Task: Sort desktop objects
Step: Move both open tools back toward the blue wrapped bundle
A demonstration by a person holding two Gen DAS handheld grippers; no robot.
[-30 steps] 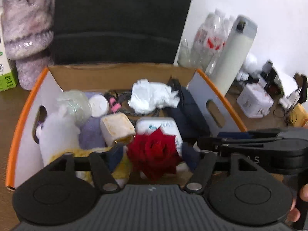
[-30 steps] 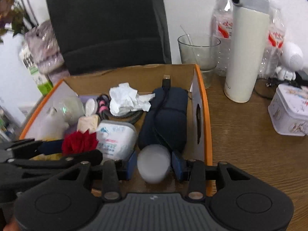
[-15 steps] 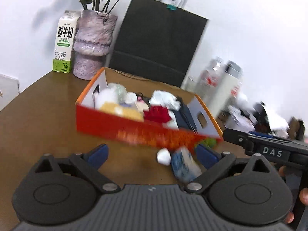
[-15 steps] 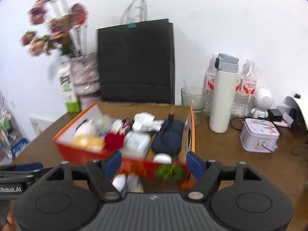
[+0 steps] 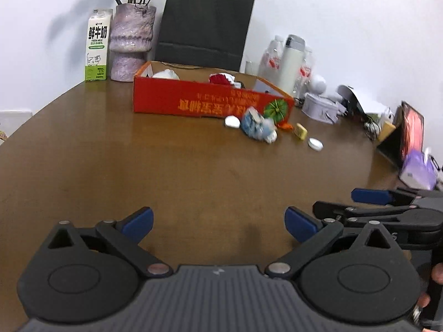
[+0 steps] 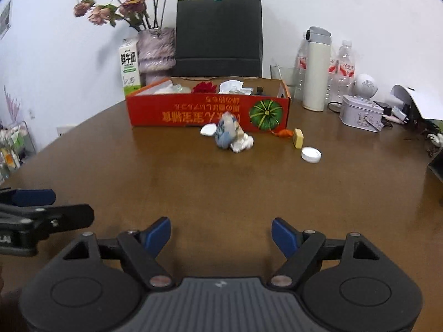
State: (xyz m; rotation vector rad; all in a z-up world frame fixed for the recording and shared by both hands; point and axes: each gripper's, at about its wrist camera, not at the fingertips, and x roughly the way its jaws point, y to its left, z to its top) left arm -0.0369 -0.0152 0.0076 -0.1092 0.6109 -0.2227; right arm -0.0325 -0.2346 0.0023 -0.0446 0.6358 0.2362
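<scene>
An orange cardboard box stands far across the brown table, holding a red rose, white tissue and other items. Loose in front of it lie a blue-white crumpled pack, a white cap, a yellow block, a white lid and a small orange piece. My left gripper is open and empty near the table's front. My right gripper is open and empty beside it, also in the left wrist view.
A milk carton, purple vase with flowers and black paper bag stand behind the box. A white thermos, water bottles, a glass, a tin and cables crowd the right side. A tablet leans at far right.
Both grippers have pulled back from over the box to the near table edge. The rose and the white round object they held are released; both stand open and empty.
</scene>
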